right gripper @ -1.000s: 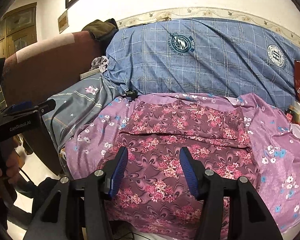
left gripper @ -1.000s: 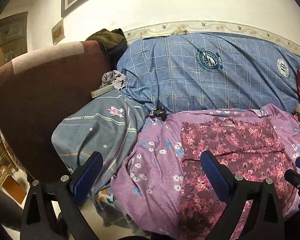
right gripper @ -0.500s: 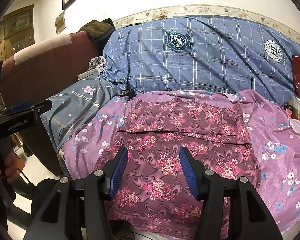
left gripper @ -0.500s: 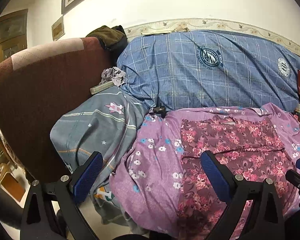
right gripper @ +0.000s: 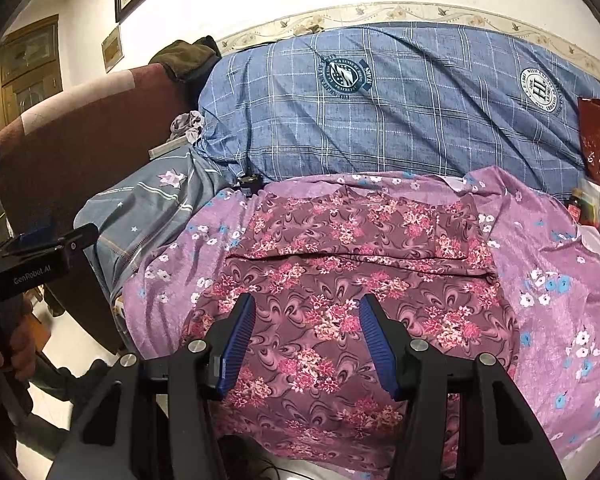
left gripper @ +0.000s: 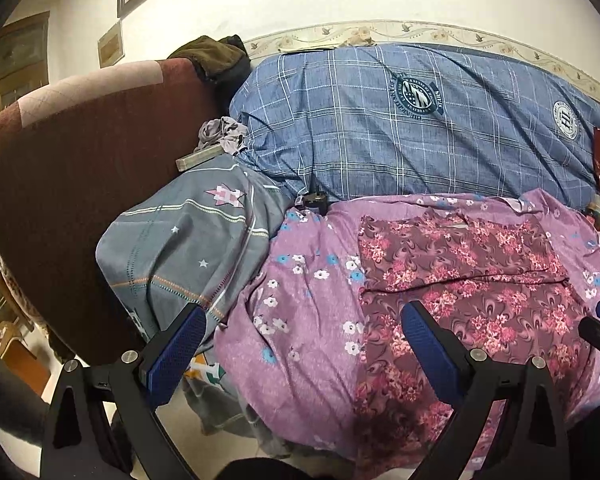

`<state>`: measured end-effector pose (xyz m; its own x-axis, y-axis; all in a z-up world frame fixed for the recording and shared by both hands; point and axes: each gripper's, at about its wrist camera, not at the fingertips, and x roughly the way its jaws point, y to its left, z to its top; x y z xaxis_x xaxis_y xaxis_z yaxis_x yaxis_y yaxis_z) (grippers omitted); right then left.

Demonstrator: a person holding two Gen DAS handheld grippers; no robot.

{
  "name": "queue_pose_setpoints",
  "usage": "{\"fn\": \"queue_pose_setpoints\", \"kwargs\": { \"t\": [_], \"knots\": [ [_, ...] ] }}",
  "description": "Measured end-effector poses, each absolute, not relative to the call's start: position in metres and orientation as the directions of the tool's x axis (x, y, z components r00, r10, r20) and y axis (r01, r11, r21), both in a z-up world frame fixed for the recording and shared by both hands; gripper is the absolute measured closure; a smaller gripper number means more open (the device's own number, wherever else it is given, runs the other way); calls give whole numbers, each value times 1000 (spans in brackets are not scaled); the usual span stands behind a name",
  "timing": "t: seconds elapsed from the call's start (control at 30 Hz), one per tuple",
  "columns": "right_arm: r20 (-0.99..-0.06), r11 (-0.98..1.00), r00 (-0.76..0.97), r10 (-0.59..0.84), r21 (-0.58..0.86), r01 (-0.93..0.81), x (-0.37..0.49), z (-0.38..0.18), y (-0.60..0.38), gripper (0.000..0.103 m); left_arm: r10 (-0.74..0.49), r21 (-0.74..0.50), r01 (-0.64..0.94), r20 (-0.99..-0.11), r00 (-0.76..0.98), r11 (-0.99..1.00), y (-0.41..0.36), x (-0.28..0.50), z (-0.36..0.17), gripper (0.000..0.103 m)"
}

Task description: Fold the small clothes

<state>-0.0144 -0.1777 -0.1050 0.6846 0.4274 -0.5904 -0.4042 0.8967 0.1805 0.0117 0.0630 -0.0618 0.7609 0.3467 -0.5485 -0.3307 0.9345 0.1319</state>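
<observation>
my left tongs [left gripper: 300,344] hang released, jaws wide; my right tongs [right gripper: 306,340] also released, over the dark flowered garment [right gripper: 340,280], spread flat ahead on the purple sheet [right gripper: 548,264]. no fold begun, i think; next, pinch its near hem. the grey pillow [left gripper: 188,248] sits left, blue bolster [right gripper: 400,120] beyond.

The bed [right gripper: 572,392] is covered by a purple flowered sheet [right gripper: 548,264]. A maroon flowered garment [right gripper: 340,264] is spread flat on the sheet. A blue checked quilt [right gripper: 400,120] is heaped along the wall side, and a grey pillow [left gripper: 188,248] is set by the dark red headboard [left gripper: 68,168].
</observation>
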Motion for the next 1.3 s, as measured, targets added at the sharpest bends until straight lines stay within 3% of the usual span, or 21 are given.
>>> {"fn": "queue_pose_setpoints", "kwargs": {
  "t": [1.3],
  "knots": [
    [-553,869,689,468,148,-472,-50,-81,-149,46,370,94,-377,-506,779,922,76,-52,-49,4]
  ]
}}
